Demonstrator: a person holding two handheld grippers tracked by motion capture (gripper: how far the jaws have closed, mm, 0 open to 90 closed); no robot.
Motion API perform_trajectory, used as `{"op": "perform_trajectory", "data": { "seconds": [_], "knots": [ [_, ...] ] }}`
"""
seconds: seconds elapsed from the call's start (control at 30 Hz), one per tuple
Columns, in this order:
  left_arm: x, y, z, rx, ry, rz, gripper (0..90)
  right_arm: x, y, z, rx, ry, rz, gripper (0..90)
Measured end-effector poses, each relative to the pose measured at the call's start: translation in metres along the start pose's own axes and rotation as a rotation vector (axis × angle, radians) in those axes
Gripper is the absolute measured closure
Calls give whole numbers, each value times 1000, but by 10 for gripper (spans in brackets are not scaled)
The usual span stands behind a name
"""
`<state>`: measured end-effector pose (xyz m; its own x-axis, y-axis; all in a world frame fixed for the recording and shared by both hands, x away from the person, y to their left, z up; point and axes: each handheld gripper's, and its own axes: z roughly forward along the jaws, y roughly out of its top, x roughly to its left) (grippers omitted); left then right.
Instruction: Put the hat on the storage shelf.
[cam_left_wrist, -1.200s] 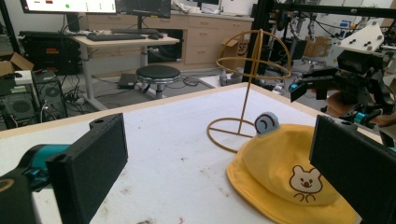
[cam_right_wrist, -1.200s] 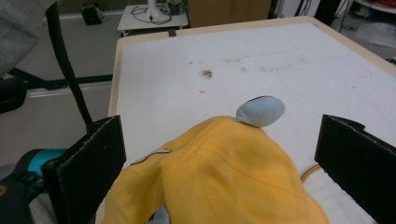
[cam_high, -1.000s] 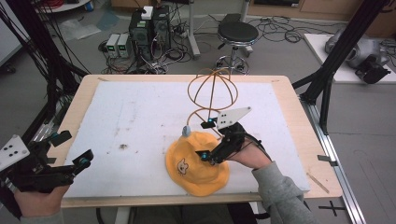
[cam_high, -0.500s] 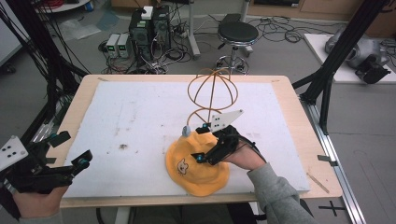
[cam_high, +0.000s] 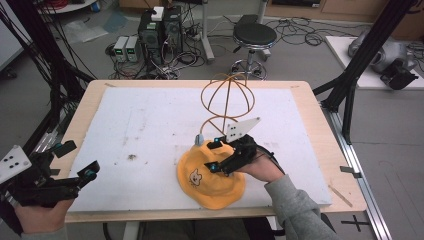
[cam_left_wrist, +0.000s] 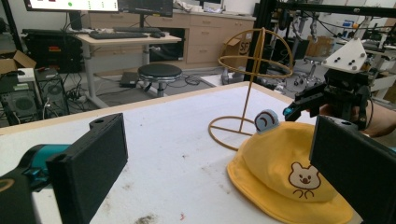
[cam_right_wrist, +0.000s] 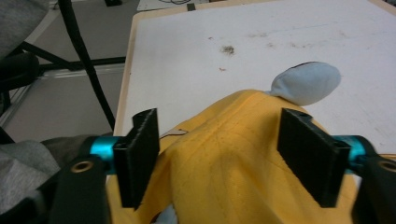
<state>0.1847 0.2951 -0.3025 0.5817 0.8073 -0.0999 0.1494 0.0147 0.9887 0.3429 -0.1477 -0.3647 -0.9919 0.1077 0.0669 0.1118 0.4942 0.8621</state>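
A yellow hat with a small bear face lies flat near the front of the white table board. Its pale blue ear tab points toward the orange wire hat stand. My right gripper hovers low over the hat, one jaw on each side of the raised crown. Its jaws have just been closing, with the crown between them; I see no firm pinch. My left gripper rests at the front left corner, open and holding nothing. From there I see the hat and the right gripper.
The wire stand stands upright just behind the hat, near the board's middle. Black frame struts rise at the right edge. A stool and computer towers sit on the floor beyond the table.
The right gripper has edged slightly left over the hat's crown and its jaws have narrowed around it. The left gripper has stayed put.
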Motion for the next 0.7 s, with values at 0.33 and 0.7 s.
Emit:
{"op": "perform_trajectory", "data": {
  "seconds": [0.33, 0.7],
  "knots": [
    [0, 0, -1, -3, 2, -3, 47, 1, 0, -3, 34, -23, -20, 622],
    [1, 0, -1, -6, 3, -5, 47, 3, 0, -5, 44, -49, -38, 734]
  ]
}}
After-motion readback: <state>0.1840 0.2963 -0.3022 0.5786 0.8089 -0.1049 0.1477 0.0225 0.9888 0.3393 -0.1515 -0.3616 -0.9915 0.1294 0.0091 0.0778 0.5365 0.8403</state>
